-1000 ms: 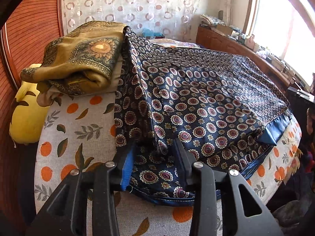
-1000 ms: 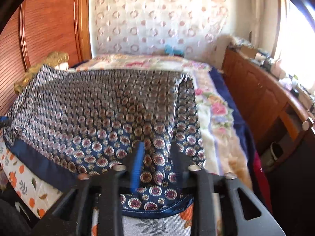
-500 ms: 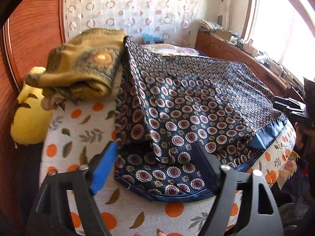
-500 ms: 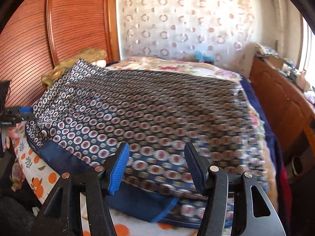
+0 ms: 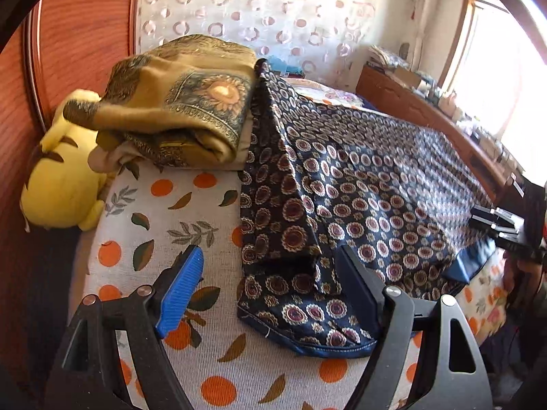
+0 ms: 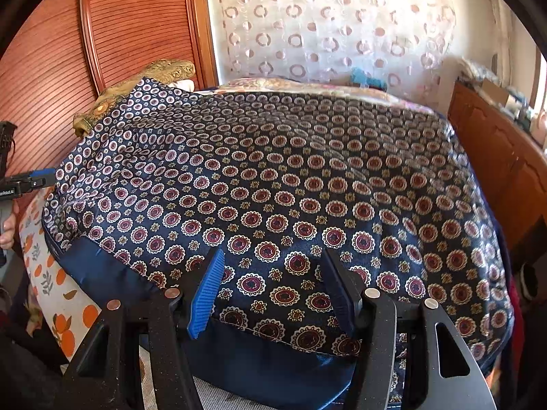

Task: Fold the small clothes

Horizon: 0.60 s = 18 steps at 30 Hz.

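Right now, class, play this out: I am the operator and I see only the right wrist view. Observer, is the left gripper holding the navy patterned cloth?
Observer: No. The left gripper is open, and the navy patterned cloth has its near corner lying loose on the orange-print sheet.
Operator: Do the layers line up at that corner?
Observer: No. The upper layer stops short and the lower layer's hem sticks out towards the camera.
Operator: What is left of the cloth?
Observer: A folded olive-gold cloth sits against its far edge, and a yellow plush toy lies beside the wooden headboard.
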Motion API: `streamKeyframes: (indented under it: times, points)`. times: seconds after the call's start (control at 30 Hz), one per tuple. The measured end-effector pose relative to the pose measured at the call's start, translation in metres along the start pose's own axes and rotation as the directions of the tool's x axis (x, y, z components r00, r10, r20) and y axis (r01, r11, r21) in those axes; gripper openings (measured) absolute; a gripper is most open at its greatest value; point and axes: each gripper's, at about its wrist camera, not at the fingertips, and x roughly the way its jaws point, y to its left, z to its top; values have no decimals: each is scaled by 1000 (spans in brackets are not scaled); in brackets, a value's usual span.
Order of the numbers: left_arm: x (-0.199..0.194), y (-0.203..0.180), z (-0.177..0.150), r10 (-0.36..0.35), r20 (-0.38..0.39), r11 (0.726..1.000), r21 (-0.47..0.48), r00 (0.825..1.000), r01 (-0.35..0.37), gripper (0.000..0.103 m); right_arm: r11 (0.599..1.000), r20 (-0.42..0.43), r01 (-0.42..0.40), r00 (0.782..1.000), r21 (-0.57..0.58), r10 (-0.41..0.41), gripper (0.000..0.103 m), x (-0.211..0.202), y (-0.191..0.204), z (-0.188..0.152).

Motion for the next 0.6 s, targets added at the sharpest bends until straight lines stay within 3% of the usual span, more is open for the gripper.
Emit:
streamKeyframes:
  times: [0.1, 0.43, 0.6]
  points:
    - [1, 5, 3, -21, 9, 999, -33, 1000, 22, 71, 1000, -1, -4, 1000, 14, 4, 60, 1, -4, 4]
    - [20, 2, 4, 39, -21, 999, -6, 999, -39, 51, 1000, -15, -5, 1000, 11, 5, 60, 4, -3, 5]
    - [19, -3, 0, 53, -26, 998, 17, 998, -52, 31, 1000, -14, -8, 1000, 13, 8, 61, 4, -3, 4]
